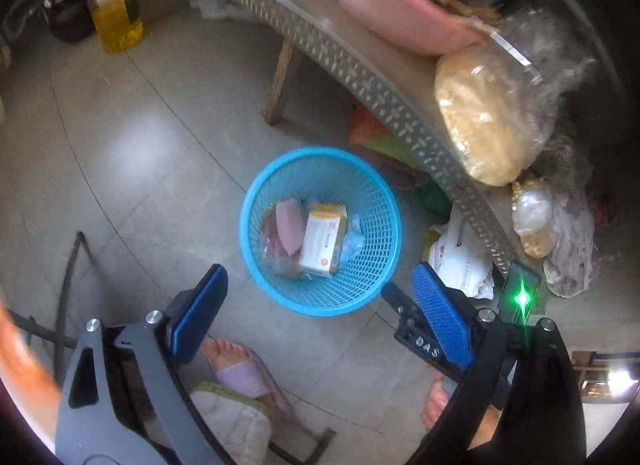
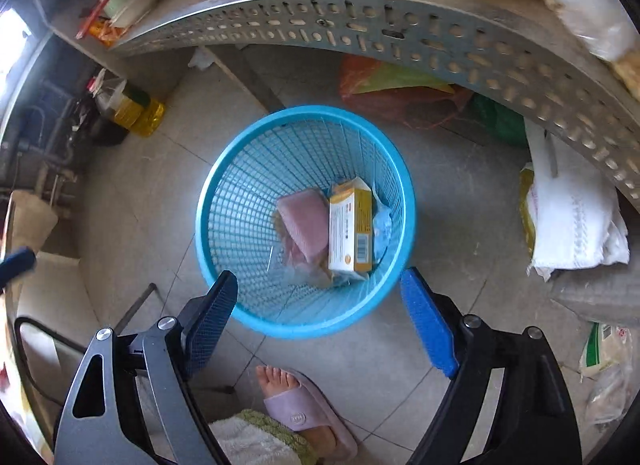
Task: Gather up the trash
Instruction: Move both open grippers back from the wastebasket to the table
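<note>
The blue basket (image 2: 224, 221) stands open-topped on bare floor tiles, clear from 6 to 10 o'clock, while the perforated desk (image 2: 440, 45) edge overhangs from 12 to 3.

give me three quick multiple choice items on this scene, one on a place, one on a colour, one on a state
1. Where does the round blue plastic mesh basket stand?
A. on the grey tiled floor beside the perforated metal table
B. on top of the table
C. on a chair

2. What colour is the slipper on the person's foot?
A. green
B. lilac
C. black

3. What state is the right claw in?
A. shut on the box
B. shut on the basket rim
C. open and holding nothing

Answers:
1 A, the basket sits on the floor tiles next to the table edge.
2 B, the slipper is pale purple.
3 C, its blue pads stand wide apart above the basket, while the white and orange cardboard box lies inside it.
</note>
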`<state>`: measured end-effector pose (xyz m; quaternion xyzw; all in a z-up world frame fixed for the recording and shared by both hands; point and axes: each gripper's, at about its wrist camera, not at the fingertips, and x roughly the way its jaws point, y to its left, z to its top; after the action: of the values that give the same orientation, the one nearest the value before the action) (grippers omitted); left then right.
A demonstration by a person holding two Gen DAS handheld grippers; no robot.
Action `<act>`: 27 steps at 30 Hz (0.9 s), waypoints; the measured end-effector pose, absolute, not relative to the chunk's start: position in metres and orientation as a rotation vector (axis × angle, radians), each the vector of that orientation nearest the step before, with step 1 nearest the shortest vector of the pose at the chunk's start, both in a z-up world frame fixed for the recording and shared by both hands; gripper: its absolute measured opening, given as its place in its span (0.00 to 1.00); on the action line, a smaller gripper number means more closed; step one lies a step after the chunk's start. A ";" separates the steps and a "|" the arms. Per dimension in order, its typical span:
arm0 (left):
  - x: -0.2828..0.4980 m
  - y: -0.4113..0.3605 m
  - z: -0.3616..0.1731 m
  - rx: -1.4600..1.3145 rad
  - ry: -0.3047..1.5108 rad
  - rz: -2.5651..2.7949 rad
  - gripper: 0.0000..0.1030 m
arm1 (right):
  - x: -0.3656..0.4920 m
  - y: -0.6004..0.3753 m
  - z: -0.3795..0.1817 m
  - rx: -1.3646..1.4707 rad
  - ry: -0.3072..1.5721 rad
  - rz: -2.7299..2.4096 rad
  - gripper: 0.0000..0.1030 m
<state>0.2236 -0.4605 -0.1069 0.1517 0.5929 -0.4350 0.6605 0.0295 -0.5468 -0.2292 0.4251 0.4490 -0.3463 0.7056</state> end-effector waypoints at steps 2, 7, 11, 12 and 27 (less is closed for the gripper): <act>0.221 -0.445 -0.086 0.320 1.295 -0.999 0.87 | 0.022 -0.537 -0.218 0.904 0.997 -0.771 0.79; 0.207 -0.396 -0.035 0.248 1.198 -1.039 0.87 | 0.015 -0.512 -0.171 0.798 0.957 -0.730 0.79; 0.188 -0.341 -0.003 0.241 1.092 -1.020 0.87 | 0.014 -0.481 -0.116 0.658 0.880 -0.685 0.79; 0.185 -0.325 0.003 0.240 1.073 -1.001 0.87 | 0.014 -0.472 -0.102 0.619 0.864 -0.676 0.80; 0.153 -0.088 0.069 0.049 0.852 -0.750 0.88 | 0.039 -0.325 0.027 0.299 0.655 -0.401 0.87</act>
<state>0.1533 -0.0884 0.0689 0.0230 0.4034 -0.3551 0.8430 0.0391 -0.3248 0.0272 0.1454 0.3185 -0.1948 0.9162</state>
